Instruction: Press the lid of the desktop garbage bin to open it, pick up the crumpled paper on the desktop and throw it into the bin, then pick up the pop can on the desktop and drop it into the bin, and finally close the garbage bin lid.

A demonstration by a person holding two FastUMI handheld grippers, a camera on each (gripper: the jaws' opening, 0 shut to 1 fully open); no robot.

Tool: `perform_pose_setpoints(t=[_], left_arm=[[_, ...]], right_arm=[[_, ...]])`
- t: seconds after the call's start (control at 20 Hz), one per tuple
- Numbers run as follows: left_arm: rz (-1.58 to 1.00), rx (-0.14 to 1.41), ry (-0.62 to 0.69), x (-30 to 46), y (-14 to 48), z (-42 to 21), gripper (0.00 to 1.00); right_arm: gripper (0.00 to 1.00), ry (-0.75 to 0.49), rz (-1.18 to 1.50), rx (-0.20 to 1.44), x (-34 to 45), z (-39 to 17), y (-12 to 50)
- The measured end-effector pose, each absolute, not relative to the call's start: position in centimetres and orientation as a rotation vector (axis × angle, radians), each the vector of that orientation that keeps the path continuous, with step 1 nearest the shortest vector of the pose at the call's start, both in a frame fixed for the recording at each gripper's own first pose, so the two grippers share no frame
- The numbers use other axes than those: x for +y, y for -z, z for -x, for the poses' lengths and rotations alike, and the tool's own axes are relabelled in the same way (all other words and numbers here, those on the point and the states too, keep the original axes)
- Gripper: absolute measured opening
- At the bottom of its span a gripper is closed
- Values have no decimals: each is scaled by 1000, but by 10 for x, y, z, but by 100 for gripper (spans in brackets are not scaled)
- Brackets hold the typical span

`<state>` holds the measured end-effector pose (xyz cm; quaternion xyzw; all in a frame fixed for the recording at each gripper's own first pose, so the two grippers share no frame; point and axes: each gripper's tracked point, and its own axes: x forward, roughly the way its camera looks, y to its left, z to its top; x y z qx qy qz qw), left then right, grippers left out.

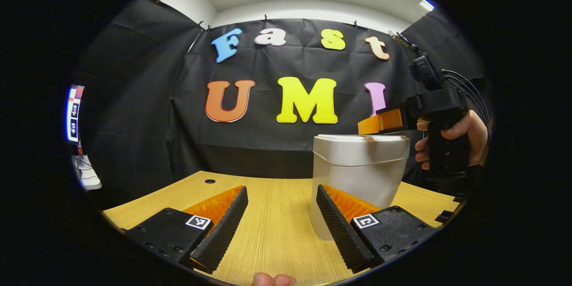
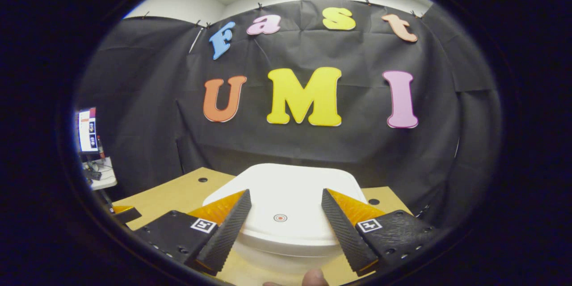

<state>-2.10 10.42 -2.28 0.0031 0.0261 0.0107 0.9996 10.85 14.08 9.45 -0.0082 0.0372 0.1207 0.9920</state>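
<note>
The garbage bin (image 1: 357,174) stands on the wooden desktop (image 1: 277,214) toward its right side, its white lid (image 2: 286,201) lying flat and closed, with a small red target mark (image 2: 280,218) near the lid's front edge. The right gripper (image 2: 283,228) hangs just above that lid, its tongs spread wide with nothing between them, the mark sitting in the gap. In the left gripper view it juts over the bin's top, held by a hand (image 1: 451,138). The left gripper (image 1: 279,228) waits low over the desk beside the bin, tongs also wide and empty. From where I stand, the likely trouble is a press that lands off the mark, so the catch fails to release, or a hard shove that slides or tips the light bin
</note>
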Motion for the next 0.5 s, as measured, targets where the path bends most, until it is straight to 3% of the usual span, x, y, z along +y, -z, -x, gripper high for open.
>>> perform_pose_setpoints(t=[0.3,0.5], left_arm=[[-4,43,-19,101,19,23,99],[6,43,-24,97,19,23,99]], right_arm=[[98,-233,-58,-46,117,-73,-130],[96,-244,-53,-103,104,-34,-110]])
